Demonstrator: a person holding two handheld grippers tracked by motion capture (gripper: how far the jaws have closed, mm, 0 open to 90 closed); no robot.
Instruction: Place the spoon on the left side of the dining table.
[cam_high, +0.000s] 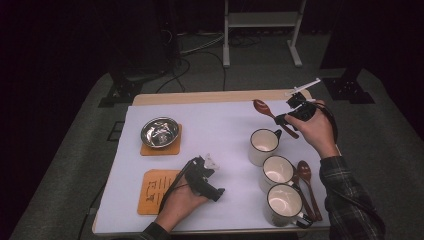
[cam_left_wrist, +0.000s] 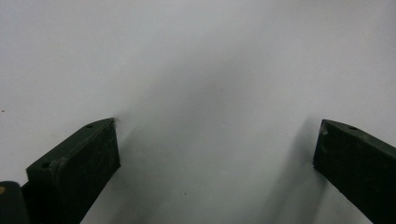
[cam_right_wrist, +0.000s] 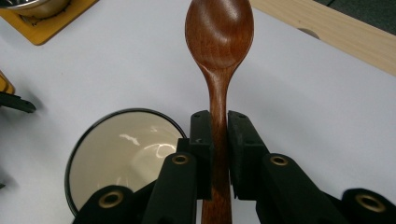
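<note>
Nearest to the camera, at the lower right of the high view, stands a row of three cups: the front cup (cam_high: 283, 203), the middle cup (cam_high: 278, 171) with a second spoon (cam_high: 307, 186) lying beside them, and the far cup (cam_high: 263, 146). At the lower middle the left gripper (cam_high: 206, 169) rests low over the white table cover (cam_high: 220, 125); in the left gripper view its jaws stand wide apart with nothing between them, only bare cover. To its left lies an empty orange mat (cam_high: 156, 191), and farther up the left side a metal bowl (cam_high: 159, 132) sits on another mat. At the upper right the right gripper (cam_high: 286, 119) is closed firmly on the handle of a wooden spoon (cam_high: 266, 112), which hangs above the table, just beyond the far cup. In the right gripper view the spoon (cam_right_wrist: 219, 56) stands straight between the two pads, its bowl pointing away, and the far cup (cam_right_wrist: 122, 158) opens at the lower left under the jaws. I judge that the step in hand is to put this spoon into, or beside, that cup. To do it well, the grip should stay tight so the thin handle does not turn, and the spoon's tip should come over the middle of the opening before it goes down. Touching the rim could push the cup against its neighbours, so a slow descent is better.
</note>
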